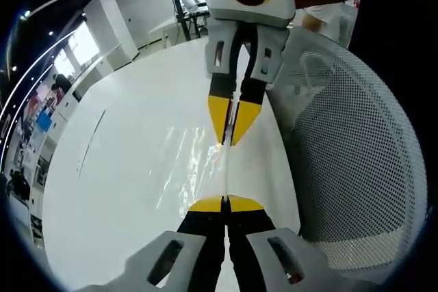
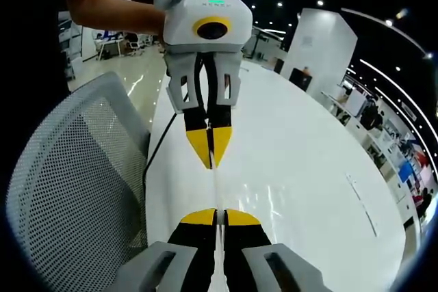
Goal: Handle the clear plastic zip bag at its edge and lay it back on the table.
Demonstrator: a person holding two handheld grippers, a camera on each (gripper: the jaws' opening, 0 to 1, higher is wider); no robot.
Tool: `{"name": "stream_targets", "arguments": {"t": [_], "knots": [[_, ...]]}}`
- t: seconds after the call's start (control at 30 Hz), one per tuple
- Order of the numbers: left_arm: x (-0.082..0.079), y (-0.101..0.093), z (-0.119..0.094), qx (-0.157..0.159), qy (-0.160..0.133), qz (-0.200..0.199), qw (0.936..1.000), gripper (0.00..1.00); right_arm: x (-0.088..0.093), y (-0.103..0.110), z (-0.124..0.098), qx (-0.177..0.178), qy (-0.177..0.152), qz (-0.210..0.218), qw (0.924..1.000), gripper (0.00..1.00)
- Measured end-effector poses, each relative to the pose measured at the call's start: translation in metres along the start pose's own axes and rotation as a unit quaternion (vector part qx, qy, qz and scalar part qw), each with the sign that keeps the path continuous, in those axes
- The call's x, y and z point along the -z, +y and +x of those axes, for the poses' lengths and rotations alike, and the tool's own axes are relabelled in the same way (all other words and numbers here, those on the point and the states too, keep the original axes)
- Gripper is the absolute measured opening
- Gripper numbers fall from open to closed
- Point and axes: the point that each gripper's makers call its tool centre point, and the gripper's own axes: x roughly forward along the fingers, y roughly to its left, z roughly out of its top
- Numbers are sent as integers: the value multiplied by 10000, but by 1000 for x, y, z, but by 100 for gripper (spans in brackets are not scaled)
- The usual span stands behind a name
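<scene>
Both claws — left claw (image 1: 225,204), right claw (image 2: 217,217) — clamped on zip bag (image 1: 226,169) edge.

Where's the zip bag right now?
The clear zip bag is stretched edge-on between the left gripper and the right gripper, both shut on it, above the white table beside the mesh chair.

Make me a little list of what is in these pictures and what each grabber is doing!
Left gripper: shut on the bag's edge
Right gripper: shut on the same edge, facing the left one
Bag: clear plastic, stretched thin between both grippers, above the table
Table: white and shiny
Chair: grey mesh, beside the table
Person: an arm behind the left gripper
</scene>
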Motion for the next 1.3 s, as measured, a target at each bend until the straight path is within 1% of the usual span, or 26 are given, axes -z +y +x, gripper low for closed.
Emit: {"name": "stream_targets", "arguments": {"t": [0.73,1.3], "knots": [[4,2,-1,-26,9,-45,10000,0,2,-1,-1,7,0,34,10000,0],[4,2,-2,-42,-1,-55,10000,0,2,-3,-1,39,-6,62,10000,0]]}}
